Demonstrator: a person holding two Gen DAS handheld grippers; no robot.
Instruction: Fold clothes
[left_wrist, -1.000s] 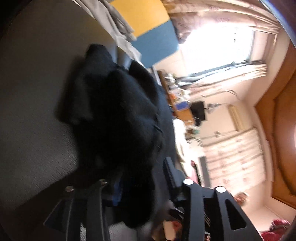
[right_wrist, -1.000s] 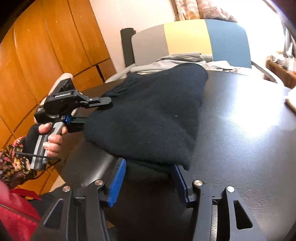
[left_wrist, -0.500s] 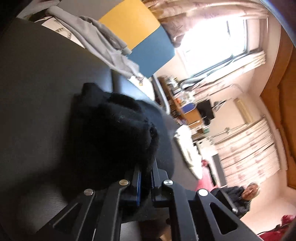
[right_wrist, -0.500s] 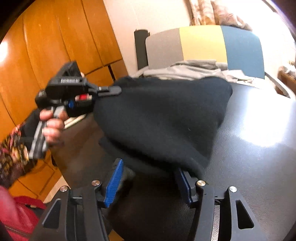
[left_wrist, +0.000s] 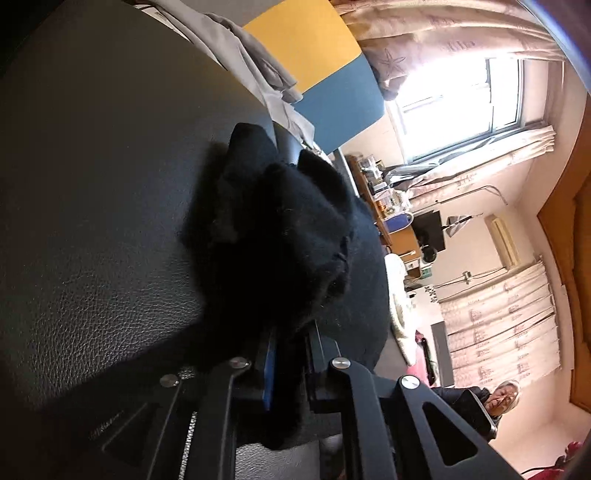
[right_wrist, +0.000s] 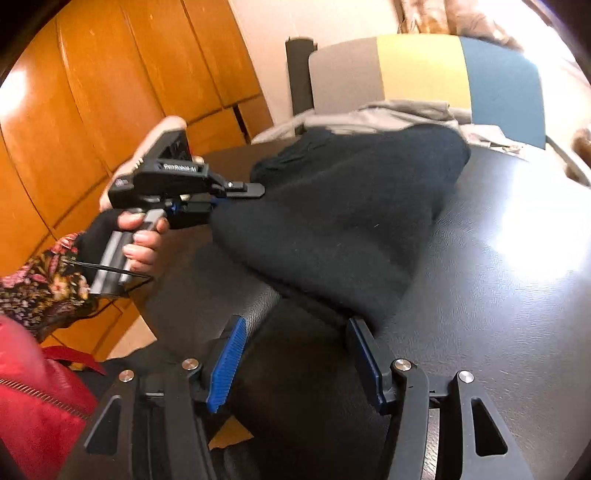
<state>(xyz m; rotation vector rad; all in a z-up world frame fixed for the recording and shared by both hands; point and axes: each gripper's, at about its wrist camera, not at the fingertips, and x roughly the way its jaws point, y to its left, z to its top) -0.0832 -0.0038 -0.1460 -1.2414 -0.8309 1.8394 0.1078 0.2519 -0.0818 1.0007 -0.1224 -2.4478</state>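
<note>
Left wrist: black garment (left_wrist: 280, 236) pinched between jaws; right jaws apart.

Garment (right_wrist: 332, 221): centre of the right wrist view, lying on the table (right_wrist: 498, 314), which fills the lower right. Left gripper (right_wrist: 236, 194): left of centre, at the garment's left edge, held by a hand (right_wrist: 140, 236). Right gripper (right_wrist: 295, 354): bottom centre, fingers either side of the garment's near edge. Chair (right_wrist: 424, 70): top centre, behind the table, with clothing (right_wrist: 388, 118) heaped before it. Cabinets (right_wrist: 92, 92): upper left.
</note>
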